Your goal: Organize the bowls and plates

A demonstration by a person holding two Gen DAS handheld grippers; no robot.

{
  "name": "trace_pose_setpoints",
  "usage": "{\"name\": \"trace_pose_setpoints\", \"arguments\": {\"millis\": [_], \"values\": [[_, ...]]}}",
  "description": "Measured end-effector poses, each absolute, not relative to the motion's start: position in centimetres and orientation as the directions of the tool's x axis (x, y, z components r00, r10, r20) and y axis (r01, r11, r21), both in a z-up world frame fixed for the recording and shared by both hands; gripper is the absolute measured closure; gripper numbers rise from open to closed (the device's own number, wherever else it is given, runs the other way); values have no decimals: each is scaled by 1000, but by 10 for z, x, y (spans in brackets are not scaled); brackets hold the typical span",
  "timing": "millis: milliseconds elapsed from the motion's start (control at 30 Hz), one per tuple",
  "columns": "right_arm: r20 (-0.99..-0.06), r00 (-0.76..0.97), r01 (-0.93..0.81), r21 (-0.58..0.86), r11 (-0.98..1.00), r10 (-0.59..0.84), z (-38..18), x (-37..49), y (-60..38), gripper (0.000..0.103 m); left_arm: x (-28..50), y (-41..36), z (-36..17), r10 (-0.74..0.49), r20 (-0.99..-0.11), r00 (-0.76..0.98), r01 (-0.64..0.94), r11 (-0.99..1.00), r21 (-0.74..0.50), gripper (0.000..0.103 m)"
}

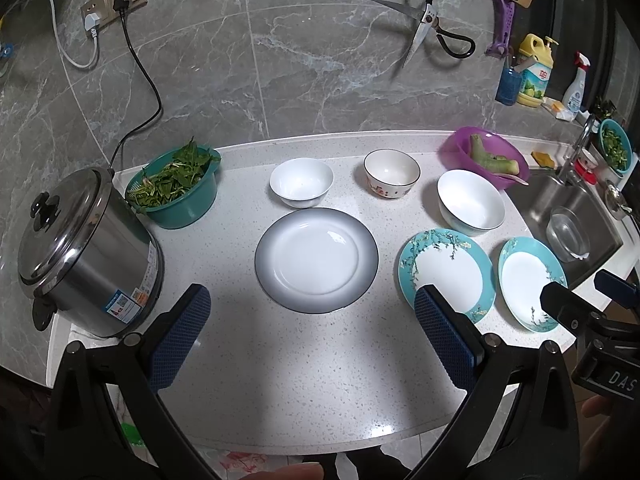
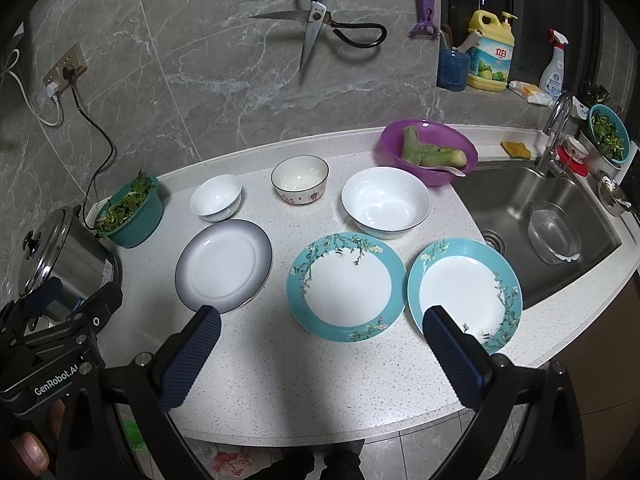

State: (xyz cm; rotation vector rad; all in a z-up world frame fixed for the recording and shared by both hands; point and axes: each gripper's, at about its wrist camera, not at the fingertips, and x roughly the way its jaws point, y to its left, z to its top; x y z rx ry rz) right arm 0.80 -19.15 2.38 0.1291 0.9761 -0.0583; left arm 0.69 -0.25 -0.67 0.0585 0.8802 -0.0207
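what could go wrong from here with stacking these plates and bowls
The rightmost teal plate lies close to the sink edge, so a clumsy lift may tip it in. The plates lie flat on the counter; the open right claw might struggle to get under a rim and could slide one. The large white bowl sits almost against the other teal plate, so moving either may knock them together.

A home kitchen: a speckled counter runs to a steel sink on the right, scissors hang on the grey tiled far wall, and a rice cooker sits left.
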Motion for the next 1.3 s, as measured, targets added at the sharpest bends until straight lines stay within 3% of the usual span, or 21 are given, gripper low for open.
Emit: {"name": "trace_pose_setpoints", "arguments": {"millis": [1300], "values": [[-839,544,103,80,991,11,20,26,-187,0,25,-1,-12,9,-776,631,42,998,45,0]]}}
